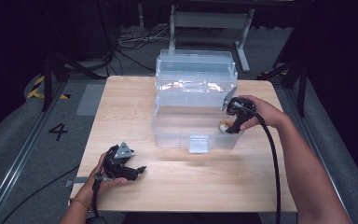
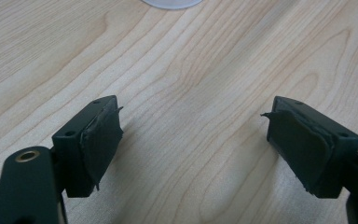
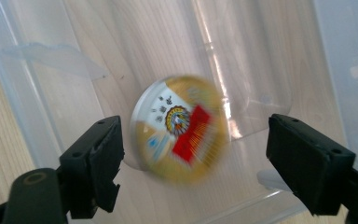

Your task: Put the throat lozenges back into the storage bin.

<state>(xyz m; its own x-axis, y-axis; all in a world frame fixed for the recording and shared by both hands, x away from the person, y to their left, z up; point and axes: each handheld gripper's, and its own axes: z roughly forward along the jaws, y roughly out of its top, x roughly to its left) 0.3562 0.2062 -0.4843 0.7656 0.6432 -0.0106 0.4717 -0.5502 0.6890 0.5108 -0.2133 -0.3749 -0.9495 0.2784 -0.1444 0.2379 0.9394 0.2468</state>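
- Right gripper point(image 3: 193, 154): jaws spread wide, holding nothing; the round tin point(image 3: 181, 128) lies between them, not clearly touched.
- Round tin: likely light, rigid and smooth-lidded, so prone to slip; grip across its rim.
- Location: inside the clear storage box point(image 1: 168, 133), at its right end.
- Left gripper point(image 2: 193, 144): jaws spread, empty, over the table point(image 2: 191, 70).

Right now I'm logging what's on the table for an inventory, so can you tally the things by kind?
Clear plastic bins: 1
Round yellow tins: 1
Handheld grippers: 2, the left gripper and the right gripper
Total: 4
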